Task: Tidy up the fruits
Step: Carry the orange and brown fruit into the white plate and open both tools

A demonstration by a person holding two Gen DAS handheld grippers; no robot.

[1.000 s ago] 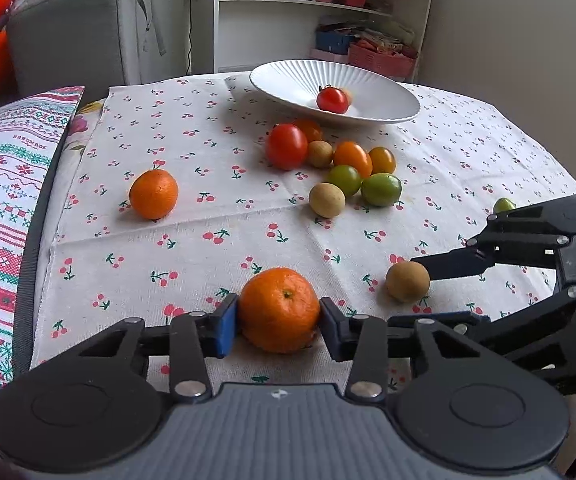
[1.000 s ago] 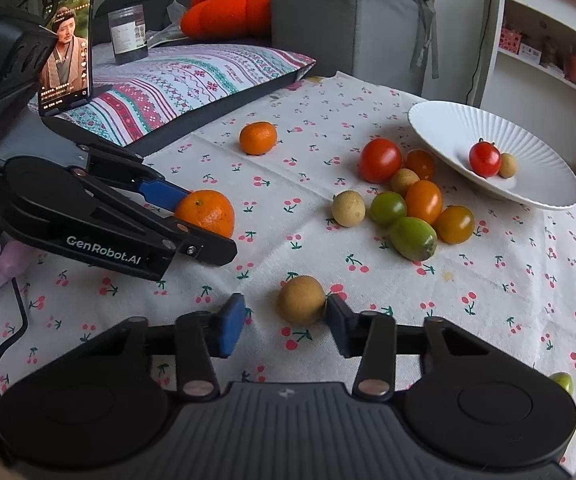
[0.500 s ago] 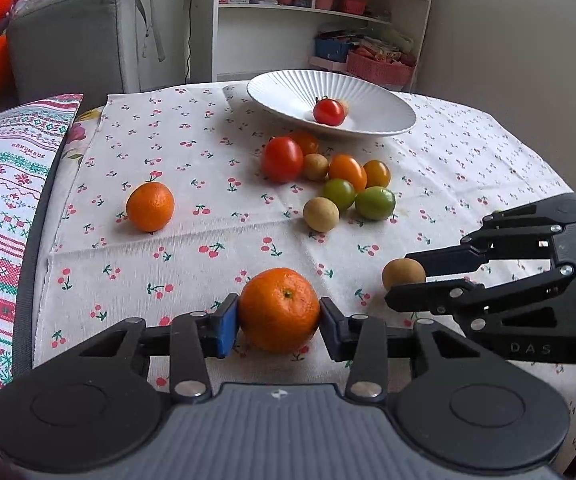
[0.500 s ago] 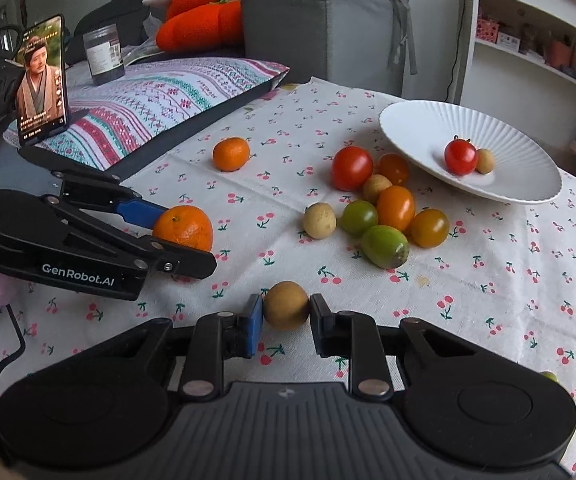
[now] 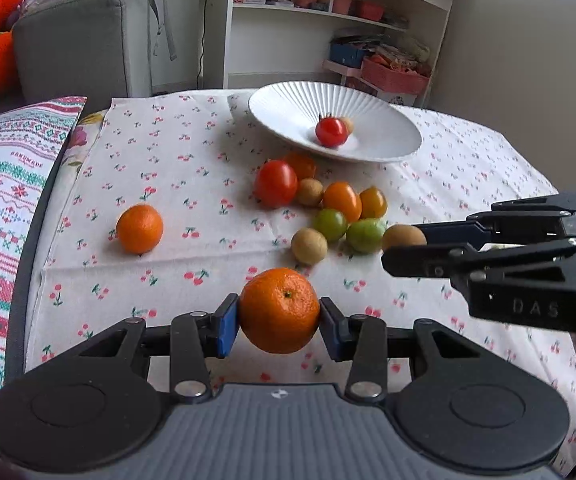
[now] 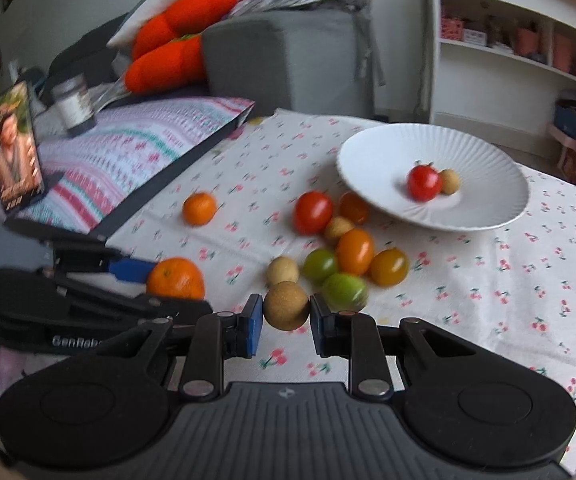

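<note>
Your left gripper point(image 5: 280, 322) clamps the mandarin point(image 5: 280, 310), your right gripper point(image 6: 286, 320) the brown longan point(image 6: 286, 305) — the white plate point(image 6: 483, 216) lies ahead, nearer your right.

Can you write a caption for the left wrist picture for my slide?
Left gripper holds a tangerine over the cherry tablecloth, heading for the white plate.

The small tan fruit point(image 5: 346, 124) in the white plate point(image 5: 288, 108) is mostly hidden behind the red tomato point(image 5: 331, 131) in the left wrist view. The right wrist view is motion-blurred, and its phone point(image 6: 12, 152) is cut off at the left edge. The shelf items point(image 5: 379, 56) are too small to identify.
</note>
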